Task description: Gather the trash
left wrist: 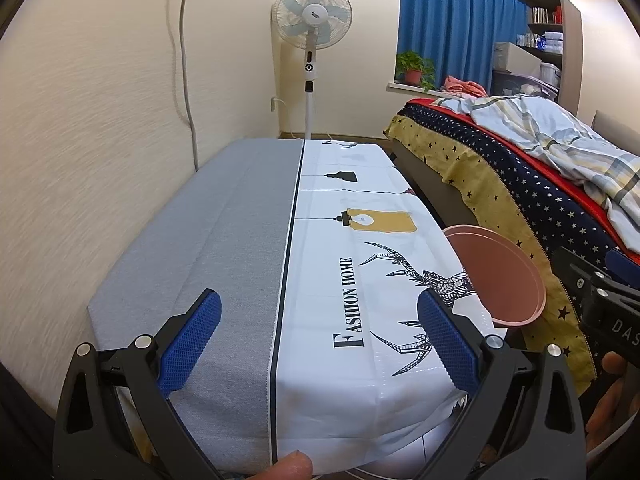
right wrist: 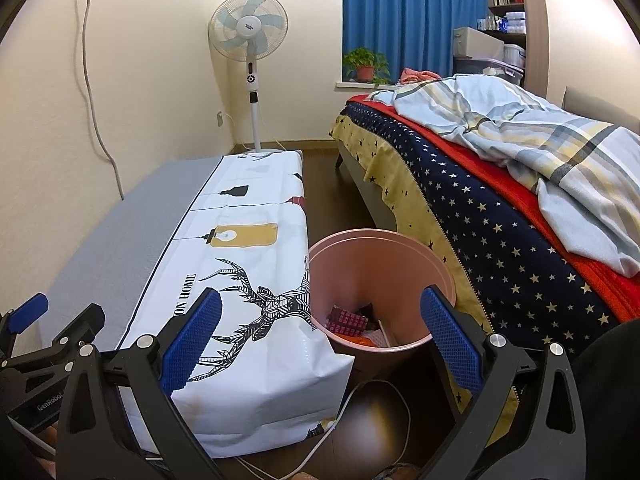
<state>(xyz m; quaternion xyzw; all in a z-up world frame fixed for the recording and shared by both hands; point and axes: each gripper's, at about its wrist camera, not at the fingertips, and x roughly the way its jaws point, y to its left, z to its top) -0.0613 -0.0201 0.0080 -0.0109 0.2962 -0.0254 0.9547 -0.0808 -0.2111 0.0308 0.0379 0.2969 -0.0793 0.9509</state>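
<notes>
A pink trash bin [right wrist: 384,264] stands on the floor between the cloth-covered table [right wrist: 240,280] and the bed [right wrist: 500,220]. Inside it lie pieces of trash [right wrist: 352,326], red, pink and white. My right gripper [right wrist: 320,328] hangs open above the table's near corner and the bin, with nothing between its blue pads. In the left wrist view the bin [left wrist: 500,276] shows at the table's right edge. My left gripper [left wrist: 320,332] is open over the table's near end [left wrist: 340,380], holding nothing. No loose trash shows on the table top.
A standing fan [left wrist: 310,40] is in the far corner. The bed with a star-patterned cover and a plaid quilt [right wrist: 540,148] fills the right side. White cables [right wrist: 360,412] lie on the dark floor by the bin. A potted plant [right wrist: 366,66] sits on the windowsill.
</notes>
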